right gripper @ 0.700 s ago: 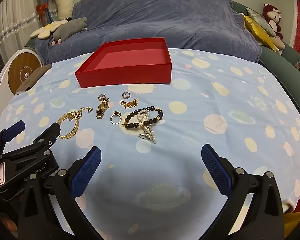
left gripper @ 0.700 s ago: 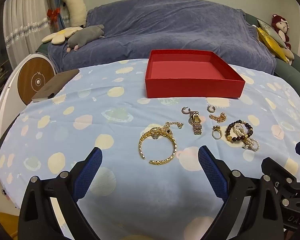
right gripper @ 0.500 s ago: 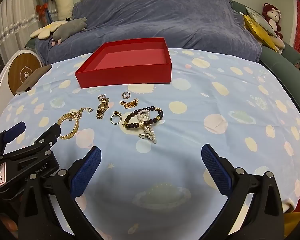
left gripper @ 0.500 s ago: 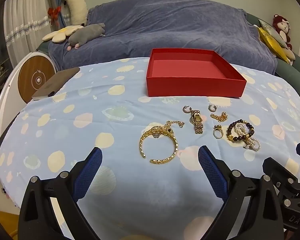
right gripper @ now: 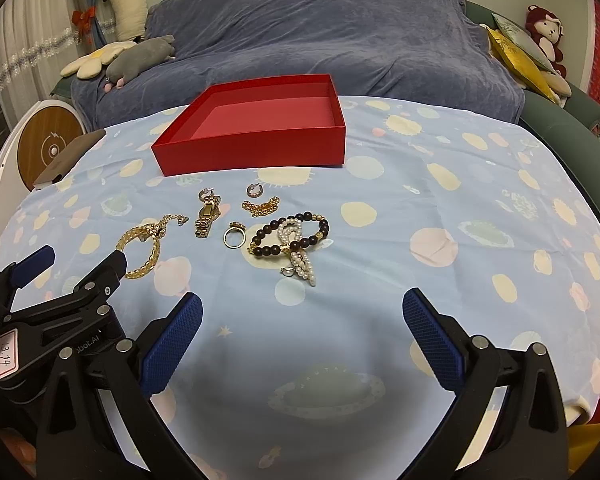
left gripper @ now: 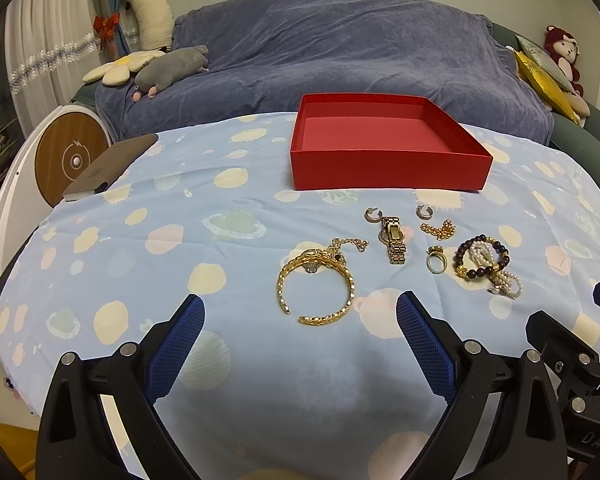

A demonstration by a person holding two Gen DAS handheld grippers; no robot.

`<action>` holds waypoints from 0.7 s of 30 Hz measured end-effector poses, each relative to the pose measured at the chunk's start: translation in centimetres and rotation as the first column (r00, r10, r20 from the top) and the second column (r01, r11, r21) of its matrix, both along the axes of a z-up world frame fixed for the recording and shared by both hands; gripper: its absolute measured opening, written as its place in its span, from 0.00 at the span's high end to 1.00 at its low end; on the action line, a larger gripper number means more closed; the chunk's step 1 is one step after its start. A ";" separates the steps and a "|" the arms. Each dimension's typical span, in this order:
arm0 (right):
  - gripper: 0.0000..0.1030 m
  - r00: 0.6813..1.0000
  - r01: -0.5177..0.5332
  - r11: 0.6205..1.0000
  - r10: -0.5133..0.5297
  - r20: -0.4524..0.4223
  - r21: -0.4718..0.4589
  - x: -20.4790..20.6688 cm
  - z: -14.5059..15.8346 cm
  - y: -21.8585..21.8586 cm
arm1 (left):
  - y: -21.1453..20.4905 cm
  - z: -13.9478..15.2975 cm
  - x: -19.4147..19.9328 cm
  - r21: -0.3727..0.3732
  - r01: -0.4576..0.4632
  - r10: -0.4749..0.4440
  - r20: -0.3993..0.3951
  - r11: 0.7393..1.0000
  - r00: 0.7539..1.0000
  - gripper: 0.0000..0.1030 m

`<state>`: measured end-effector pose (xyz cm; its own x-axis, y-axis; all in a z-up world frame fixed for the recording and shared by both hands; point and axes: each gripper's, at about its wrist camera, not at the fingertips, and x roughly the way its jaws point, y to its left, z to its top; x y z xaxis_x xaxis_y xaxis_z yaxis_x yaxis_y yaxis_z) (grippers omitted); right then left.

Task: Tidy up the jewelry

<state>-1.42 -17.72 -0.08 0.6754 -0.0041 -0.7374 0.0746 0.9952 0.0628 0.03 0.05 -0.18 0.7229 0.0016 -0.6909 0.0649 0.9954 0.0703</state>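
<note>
An empty red box stands on the blue spotted cloth. In front of it lie a gold bangle, a gold watch, a gold ring, a gold chain, two small hoop earrings and a dark bead bracelet with a pearl strand. My left gripper is open and empty, just short of the bangle. My right gripper is open and empty, just short of the bead bracelet.
A sofa under a blue throw with plush toys stands behind the table. A dark flat device lies at the cloth's far left edge. A round wooden-faced object stands left of the table. The left gripper's body shows in the right wrist view.
The left wrist view has edged slightly forward and down toward the jewelry. The right gripper has barely moved. Nothing was taken hold of.
</note>
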 end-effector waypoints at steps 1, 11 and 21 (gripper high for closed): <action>0.05 1.000 0.000 1.000 0.000 -0.001 0.001 0.0 0.0 -0.1 | 0.0 0.0 0.0 -0.002 0.000 0.000 0.001 1.000 1.000 0.08; 0.05 1.000 0.000 1.000 0.000 -0.001 0.002 0.0 0.0 -0.1 | 0.0 0.0 0.0 -0.011 -0.001 0.001 0.001 1.000 1.000 0.08; 0.05 1.000 0.000 1.000 0.000 -0.001 0.003 0.0 0.0 0.0 | 0.0 0.0 0.0 -0.014 0.007 -0.007 0.002 1.000 1.000 0.08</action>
<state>-1.43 -17.75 -0.08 0.6745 -0.0016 -0.7383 0.0747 0.9950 0.0661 0.02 0.01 -0.15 0.7242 -0.0129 -0.6895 0.0713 0.9959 0.0564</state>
